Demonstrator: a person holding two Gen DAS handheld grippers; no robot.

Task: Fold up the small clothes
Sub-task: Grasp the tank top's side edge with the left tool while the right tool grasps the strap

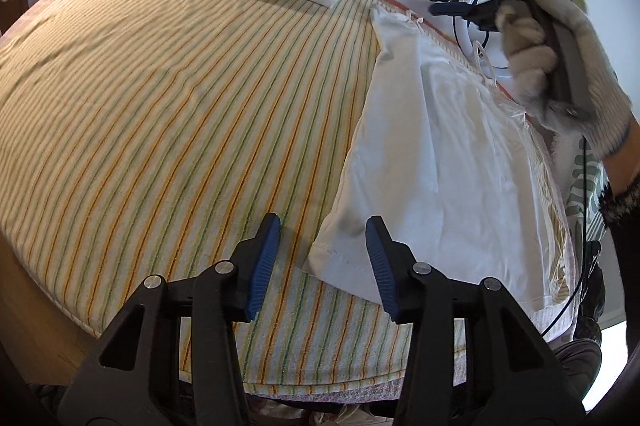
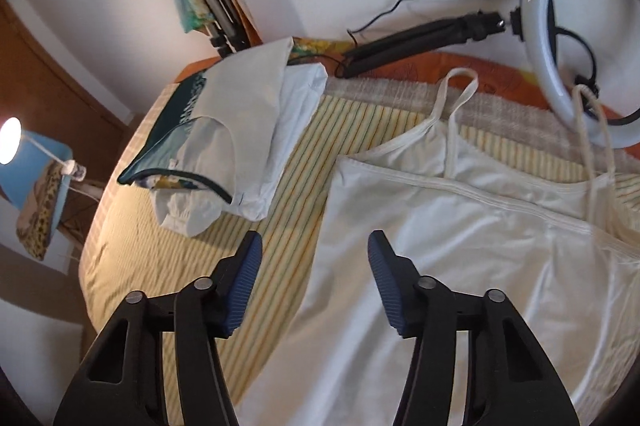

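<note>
On the striped bedcover [image 1: 160,98] a white camisole [image 2: 460,234] lies spread flat, straps toward the wall, with a pile of clothes [image 2: 240,130] well apart at the far end. Both the left gripper [image 1: 322,258] and right gripper [image 2: 314,278] hover wide open, holding nothing, so folding looks barely begun. Next, each should probably pinch an edge of the top and carry it across.

So the white camisole [image 2: 460,246] is lying flat on the striped cover, thin spaghetti straps [image 2: 460,86] pointing toward the far edge, one strap looped up over the orange border. Neckline has a stitched band, fabric's a bit wrinkled. From the left wrist view its hemmed bottom corner [image 1: 344,258] sits near the front of the bed. Off to the far left there's a small pile of folded clothes [image 2: 240,130], white pieces with a dark green printed one stacked on top.
</note>
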